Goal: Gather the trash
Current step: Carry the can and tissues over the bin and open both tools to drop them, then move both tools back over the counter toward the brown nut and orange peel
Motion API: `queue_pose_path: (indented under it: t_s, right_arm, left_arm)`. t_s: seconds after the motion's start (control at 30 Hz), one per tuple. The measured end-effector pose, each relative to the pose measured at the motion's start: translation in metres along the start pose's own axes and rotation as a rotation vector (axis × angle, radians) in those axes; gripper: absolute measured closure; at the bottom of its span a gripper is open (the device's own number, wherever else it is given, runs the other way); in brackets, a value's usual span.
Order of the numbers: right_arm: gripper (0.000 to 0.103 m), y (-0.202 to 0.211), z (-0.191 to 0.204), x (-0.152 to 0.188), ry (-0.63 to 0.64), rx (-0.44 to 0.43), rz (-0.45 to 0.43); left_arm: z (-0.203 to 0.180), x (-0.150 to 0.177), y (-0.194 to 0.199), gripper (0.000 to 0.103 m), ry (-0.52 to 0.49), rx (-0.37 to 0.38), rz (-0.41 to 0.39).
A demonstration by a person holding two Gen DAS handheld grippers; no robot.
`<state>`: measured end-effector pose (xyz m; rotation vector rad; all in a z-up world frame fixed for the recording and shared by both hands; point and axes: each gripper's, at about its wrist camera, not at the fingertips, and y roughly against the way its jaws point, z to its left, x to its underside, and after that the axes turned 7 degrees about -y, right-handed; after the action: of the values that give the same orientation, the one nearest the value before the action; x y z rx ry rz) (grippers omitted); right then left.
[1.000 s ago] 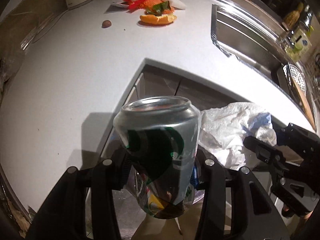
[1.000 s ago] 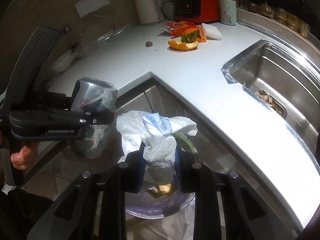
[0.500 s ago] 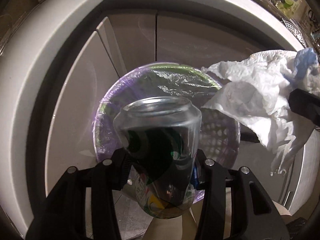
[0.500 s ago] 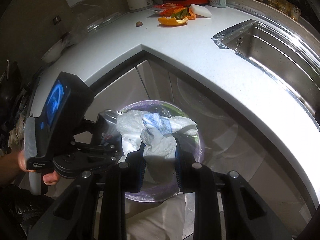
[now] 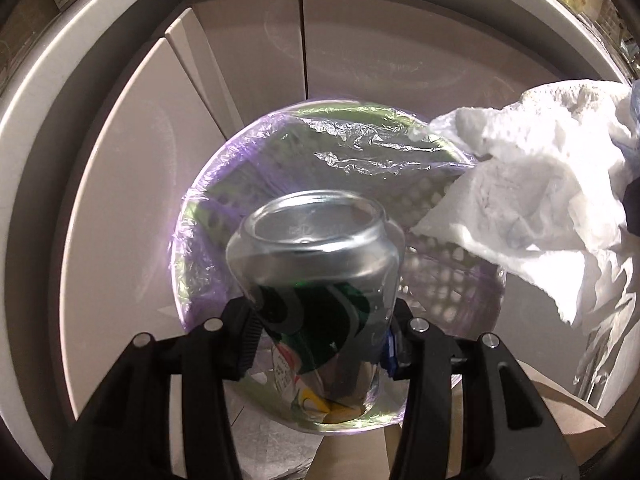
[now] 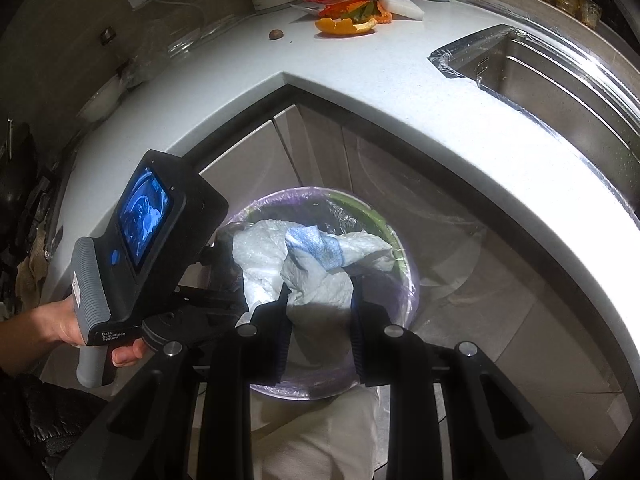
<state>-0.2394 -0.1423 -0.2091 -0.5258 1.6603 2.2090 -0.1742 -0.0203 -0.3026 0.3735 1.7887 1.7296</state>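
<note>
Aluminium first: the can (image 5: 316, 276), silver with green print, sits clamped between the pads of the left gripper (image 5: 320, 340), mouth up, hanging right over the bin (image 5: 208, 216) and its purple liner. Beside it, the crumpled paper towel (image 6: 316, 276), white with a blue patch, is pinched in the right gripper (image 6: 320, 312) above the same opening. Both pieces of trash are over the bin, neither in it.

So this looks like the drop step. The next move probably calls for opening each pair of jaws with the load inside the rim. The towel may cling to the pads or drape over the rim, so a lower release would help it.

More work waits on the counter (image 6: 400, 64): orange peel (image 6: 346, 26) and red wrappers (image 6: 340, 2) near the back edge, a small brown nut (image 6: 276, 34) just left of them. A sink (image 6: 560, 76) is sunk in at the right. The bin stands on the floor in the inside corner, against pale cabinet doors (image 5: 248, 80).
</note>
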Motion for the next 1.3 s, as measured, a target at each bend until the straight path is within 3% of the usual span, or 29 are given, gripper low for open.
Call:
queue_pose_path:
  t_s: [0.07, 0.1, 0.2, 0.5, 0.7, 0.9, 1.0, 1.13, 1.3]
  right_arm:
    - [0.077, -0.001, 0.0, 0.0, 0.003, 0.01, 0.005]
    - [0.077, -0.001, 0.001, 0.0, 0.004, 0.01, 0.008]
    - [0.077, -0.001, 0.002, 0.0, 0.007, 0.014, 0.013]
    - [0.077, -0.011, -0.003, -0.001, -0.008, 0.013, 0.037]
    - [0.077, -0.036, -0.006, -0.001, -0.053, -0.025, 0.071]
    - [0.077, -0.066, -0.001, -0.001, -0.064, -0.061, 0.124]
    - [0.071, -0.08, 0.005, 0.001, -0.051, -0.069, 0.154]
    - [0.035, -0.089, 0.011, 0.002, -0.048, -0.048, 0.176]
    - [0.028, -0.081, 0.01, -0.005, -0.049, -0.015, 0.153]
  left_arm:
    - [0.0, 0.0, -0.002, 0.053, -0.003, -0.009, 0.009]
    - [0.0, 0.0, -0.001, 0.043, -0.002, -0.017, 0.008]
    - [0.0, -0.001, 0.006, 0.028, -0.006, -0.03, -0.029]
    - [0.005, -0.003, 0.069, 0.023, 0.007, -0.017, -0.155]
    - [0.019, -0.001, 0.124, 0.017, 0.027, -0.019, -0.278]
    - [0.029, -0.005, 0.158, 0.013, 0.059, -0.039, -0.35]
    - [0.035, -0.009, 0.162, 0.013, 0.075, -0.043, -0.365]
    - [0.039, -0.011, 0.16, 0.013, 0.085, -0.054, -0.37]
    - [0.045, -0.017, 0.16, 0.013, 0.097, -0.048, -0.373]
